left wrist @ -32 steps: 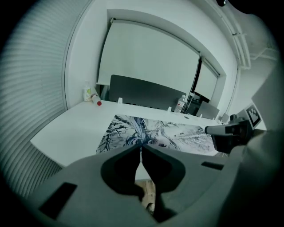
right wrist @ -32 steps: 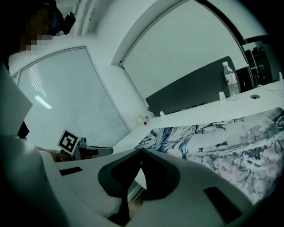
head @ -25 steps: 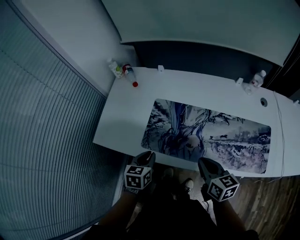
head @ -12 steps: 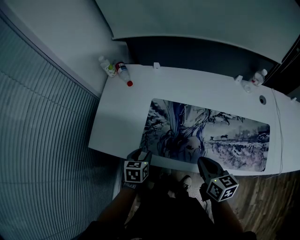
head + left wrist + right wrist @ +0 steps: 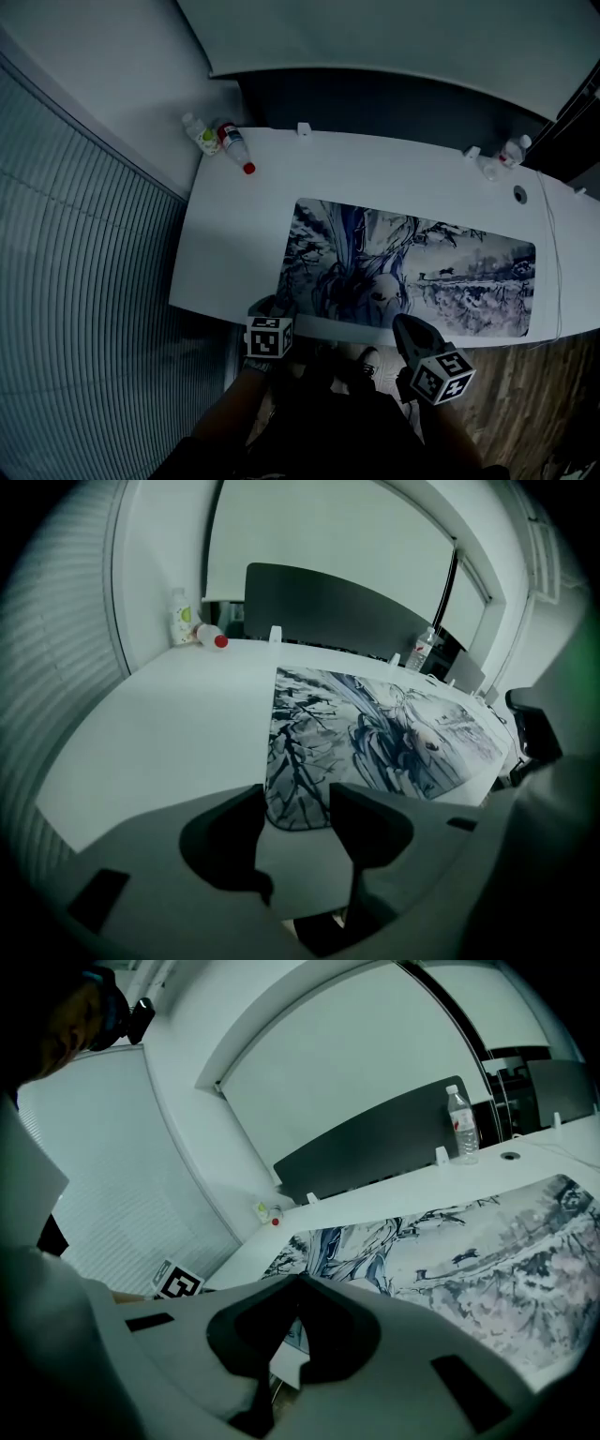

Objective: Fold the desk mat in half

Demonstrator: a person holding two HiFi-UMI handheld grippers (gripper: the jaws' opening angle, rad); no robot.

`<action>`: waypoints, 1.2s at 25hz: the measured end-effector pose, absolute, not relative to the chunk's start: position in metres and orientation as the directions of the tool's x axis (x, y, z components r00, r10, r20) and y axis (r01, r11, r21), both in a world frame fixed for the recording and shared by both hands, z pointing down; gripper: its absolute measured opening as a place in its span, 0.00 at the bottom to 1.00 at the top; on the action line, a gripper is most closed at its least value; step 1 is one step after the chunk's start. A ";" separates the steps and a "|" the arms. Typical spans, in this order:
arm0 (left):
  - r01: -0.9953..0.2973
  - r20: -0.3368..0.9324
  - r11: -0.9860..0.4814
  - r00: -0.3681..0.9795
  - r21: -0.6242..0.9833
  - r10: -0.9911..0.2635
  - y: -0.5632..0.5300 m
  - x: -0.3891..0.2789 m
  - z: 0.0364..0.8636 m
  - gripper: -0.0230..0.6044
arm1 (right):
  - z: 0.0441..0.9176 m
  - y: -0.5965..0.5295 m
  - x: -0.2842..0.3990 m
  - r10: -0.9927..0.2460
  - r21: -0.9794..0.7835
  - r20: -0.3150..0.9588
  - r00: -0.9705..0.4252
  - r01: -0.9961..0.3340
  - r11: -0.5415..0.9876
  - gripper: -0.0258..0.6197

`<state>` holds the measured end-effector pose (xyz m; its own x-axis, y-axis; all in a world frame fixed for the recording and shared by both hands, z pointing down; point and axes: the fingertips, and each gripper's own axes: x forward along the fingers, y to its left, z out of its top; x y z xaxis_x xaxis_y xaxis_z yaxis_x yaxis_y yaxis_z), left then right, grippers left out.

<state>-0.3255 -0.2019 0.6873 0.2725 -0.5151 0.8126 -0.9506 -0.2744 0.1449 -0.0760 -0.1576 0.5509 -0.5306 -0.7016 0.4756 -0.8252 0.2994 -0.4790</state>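
Nothing of the fold is done yet: the desk mat (image 5: pixel 422 272) lies flat and at full length on the desk (image 5: pixel 234 244), spread along its near edge and reaching toward its right end, with no corner lifted. Your left gripper (image 5: pixel 274 306) sits at the desk's near edge by the mat's left corner. Its jaws have just been opening and stand wide apart, with that corner showing in the gap but not pinched. Your right gripper (image 5: pixel 403 324) hangs just off the desk's near edge, further right, its jaws closed tip to tip on nothing. By my judgement the whole job is left (take one end, carry it across the desk to the other end, line up the edges). The head view gives you the mat's full outline and both grippers at once, but not how the jaws stand. The left gripper view alone shows the mat's rounded corner framed between the spread jaws. The right gripper view alone shows its tips meeting, and it makes the clear bottle (image 5: pixel 462 1124) at the desk's far edge much plainer.
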 end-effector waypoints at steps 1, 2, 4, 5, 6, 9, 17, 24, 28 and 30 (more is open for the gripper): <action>-0.951 0.815 -0.279 0.268 0.138 -0.513 -0.202 -0.326 0.688 0.37 | 0.552 -0.158 -0.076 -0.705 -0.477 0.478 -0.525 -0.828 0.293 0.08; -0.950 0.817 -0.285 0.264 0.128 -0.513 -0.202 -0.326 0.689 0.37 | 0.552 -0.159 -0.075 -0.709 -0.476 0.478 -0.518 -0.832 0.287 0.08; -0.946 0.814 -0.303 0.261 0.111 -0.518 -0.201 -0.325 0.689 0.37 | 0.551 -0.159 -0.076 -0.718 -0.475 0.478 -0.506 -0.837 0.273 0.08; -0.944 0.812 -0.312 0.262 0.104 -0.521 -0.200 -0.325 0.689 0.37 | 0.551 -0.159 -0.076 -0.719 -0.476 0.480 -0.503 -0.837 0.269 0.08; -0.943 0.810 -0.319 0.262 0.098 -0.524 -0.200 -0.325 0.689 0.37 | 0.551 -0.159 -0.078 -0.718 -0.477 0.481 -0.502 -0.838 0.266 0.08; -0.936 0.804 -0.341 0.272 0.092 -0.530 -0.200 -0.324 0.691 0.36 | 0.552 -0.159 -0.083 -0.717 -0.481 0.483 -0.502 -0.837 0.261 0.08; -0.920 0.798 -0.366 0.323 0.140 -0.509 -0.199 -0.312 0.688 0.17 | 0.548 -0.158 -0.088 -0.726 -0.480 0.479 -0.494 -0.840 0.254 0.08; -0.888 0.787 -0.441 0.361 0.127 -0.500 -0.197 -0.304 0.671 0.12 | 0.542 -0.155 -0.082 -0.753 -0.477 0.468 -0.463 -0.849 0.227 0.08; -0.872 0.775 -0.474 0.382 0.122 -0.504 -0.197 -0.298 0.661 0.12 | 0.537 -0.152 -0.082 -0.767 -0.490 0.452 -0.455 -0.845 0.213 0.08; -0.862 0.764 -0.490 0.401 0.129 -0.505 -0.197 -0.293 0.656 0.11 | 0.536 -0.150 -0.081 -0.768 -0.486 0.455 -0.450 -0.849 0.209 0.08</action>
